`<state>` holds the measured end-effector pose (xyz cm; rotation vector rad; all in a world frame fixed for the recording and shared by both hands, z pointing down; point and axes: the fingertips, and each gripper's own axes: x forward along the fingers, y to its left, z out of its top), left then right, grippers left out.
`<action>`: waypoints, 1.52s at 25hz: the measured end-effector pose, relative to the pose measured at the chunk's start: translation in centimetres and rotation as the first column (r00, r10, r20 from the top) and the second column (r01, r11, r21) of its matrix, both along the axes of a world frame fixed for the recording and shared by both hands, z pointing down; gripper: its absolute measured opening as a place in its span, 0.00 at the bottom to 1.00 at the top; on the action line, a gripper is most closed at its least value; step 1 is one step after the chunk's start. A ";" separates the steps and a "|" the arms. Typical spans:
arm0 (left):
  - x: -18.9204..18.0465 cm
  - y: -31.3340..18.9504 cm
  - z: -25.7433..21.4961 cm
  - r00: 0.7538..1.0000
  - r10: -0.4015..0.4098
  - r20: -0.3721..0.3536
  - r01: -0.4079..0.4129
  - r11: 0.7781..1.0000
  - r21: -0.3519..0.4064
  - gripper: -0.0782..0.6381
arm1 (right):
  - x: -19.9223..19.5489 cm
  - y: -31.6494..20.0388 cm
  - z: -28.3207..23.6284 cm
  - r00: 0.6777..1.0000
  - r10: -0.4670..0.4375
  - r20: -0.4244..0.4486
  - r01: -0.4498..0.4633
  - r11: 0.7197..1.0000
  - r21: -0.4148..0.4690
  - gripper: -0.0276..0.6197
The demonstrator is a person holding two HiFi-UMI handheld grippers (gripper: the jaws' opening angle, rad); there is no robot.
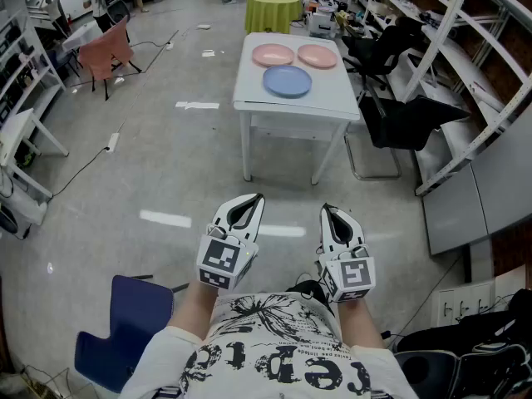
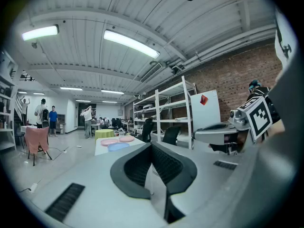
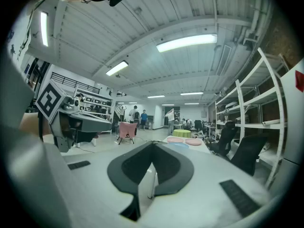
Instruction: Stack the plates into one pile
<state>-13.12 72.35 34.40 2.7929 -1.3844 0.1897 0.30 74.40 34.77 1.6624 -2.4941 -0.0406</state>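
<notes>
Three plates lie apart on a white table (image 1: 326, 105) far ahead: a pink plate (image 1: 273, 55) at the back left, a second pink plate (image 1: 317, 56) at the back right, and a blue plate (image 1: 287, 81) in front of them. The plates also show small in the left gripper view (image 2: 114, 143) and in the right gripper view (image 3: 184, 141). My left gripper (image 1: 252, 199) and right gripper (image 1: 327, 211) are held close to my body, well short of the table. Both are shut with nothing between the jaws.
A yellow-green round table (image 1: 273, 8) stands behind the white table. Black office chairs (image 1: 391, 110) and white shelving (image 1: 465, 65) line the right side. A pink chair (image 1: 108, 52) is at the far left, a blue chair (image 1: 125, 331) near my left leg. Cables run over the floor.
</notes>
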 end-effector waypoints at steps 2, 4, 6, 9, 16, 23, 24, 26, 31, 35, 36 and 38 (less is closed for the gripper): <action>-0.3 -0.3 -0.1 1.000 0.000 -0.001 0.000 1.000 0.000 0.12 | -0.3 -0.3 -0.1 1.000 -0.003 -0.002 0.003 1.000 0.001 0.05; -0.5 -0.5 -0.1 1.000 0.000 -0.002 0.000 1.000 0.000 0.12 | -0.6 -0.5 -0.2 1.000 -0.005 -0.006 0.005 1.000 0.001 0.05; -0.7 -0.6 -0.1 1.000 -0.001 -0.006 0.001 1.000 -0.002 0.12 | -0.9 -0.6 -0.1 1.000 -0.006 -0.014 0.006 1.000 0.001 0.05; -1.0 -0.8 0.1 1.000 -0.001 -0.012 0.001 1.000 -0.007 0.12 | -1.3 -0.9 0.3 1.000 -0.017 -0.004 0.017 1.000 -0.026 0.05; -1.8 -1.9 1.0 1.000 -0.010 -0.019 0.009 1.000 -0.025 0.12 | -1.4 -2.1 2.1 0.999 0.006 0.035 -0.004 0.997 -0.076 0.05; -1.9 -2.8 2.0 0.999 -0.005 -0.040 0.003 0.998 -0.059 0.12 | -1.2 -3.2 1.4 1.000 0.024 0.009 -0.024 0.999 -0.043 0.05; -1.6 -3.0 2.3 0.999 0.000 -0.039 -0.002 0.998 -0.066 0.12 | -1.0 -3.5 1.5 1.000 0.023 0.002 -0.023 0.999 -0.041 0.05; -1.0 -3.6 2.8 0.999 0.008 -0.037 -0.011 0.997 -0.073 0.12 | -0.7 -4.3 2.0 1.000 0.018 -0.002 -0.019 0.999 -0.048 0.05; -0.3 -7.2 3.2 0.999 -0.019 -0.030 0.017 0.997 -0.070 0.12 | -0.7 -7.8 3.4 0.999 -0.032 -0.012 0.031 0.997 -0.074 0.05; 0.6 -11.5 3.2 0.999 -0.043 -0.027 0.041 0.997 -0.070 0.12 | 0.3 -12.5 4.0 0.998 -0.058 0.009 0.058 0.994 -0.091 0.05; 1.0 -12.9 3.2 0.999 -0.048 -0.025 0.046 0.996 -0.071 0.12 | 0.7 -13.9 4.0 0.998 -0.064 0.014 0.065 0.993 -0.096 0.05; 2.1 -15.7 3.1 0.998 -0.054 -0.026 0.052 0.996 -0.071 0.12 | 1.8 -17.1 4.1 0.997 -0.079 0.017 0.081 0.991 -0.103 0.05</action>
